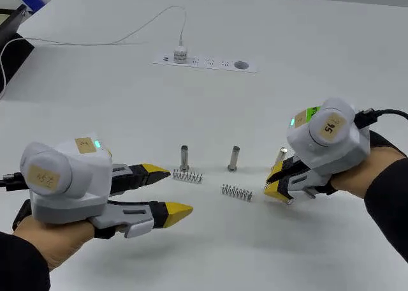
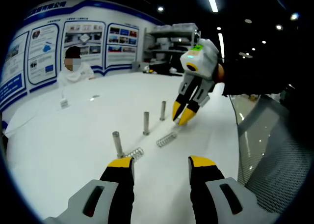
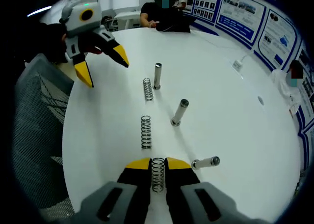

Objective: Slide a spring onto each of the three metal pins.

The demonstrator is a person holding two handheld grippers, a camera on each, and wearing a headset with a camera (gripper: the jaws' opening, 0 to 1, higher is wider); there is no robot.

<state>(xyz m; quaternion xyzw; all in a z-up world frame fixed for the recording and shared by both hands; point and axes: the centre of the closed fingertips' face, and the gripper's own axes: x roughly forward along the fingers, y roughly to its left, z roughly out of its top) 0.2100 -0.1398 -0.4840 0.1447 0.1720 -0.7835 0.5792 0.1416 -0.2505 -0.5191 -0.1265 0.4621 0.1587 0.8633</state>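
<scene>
Three metal pins stand in a row on the white table: the left pin [image 1: 184, 157], the middle pin [image 1: 234, 157] and the right pin [image 1: 281, 156]. One loose spring [image 1: 187, 175] lies at the foot of the left pin, another spring [image 1: 236, 192] in front of the middle pin. My right gripper [image 1: 275, 187] is low beside the right pin [image 3: 206, 162] and shut on a third spring [image 3: 157, 174], held lengthwise between its jaws. My left gripper [image 1: 171, 190] hovers open, just left of the left pin [image 2: 117, 144], with nothing between its jaws.
A white power strip [image 1: 204, 62] with a plug and a cable lies at the back of the table. A dark object [image 1: 11, 32] sits at the far left edge. A person [image 2: 73, 69] sits at the far side of the table.
</scene>
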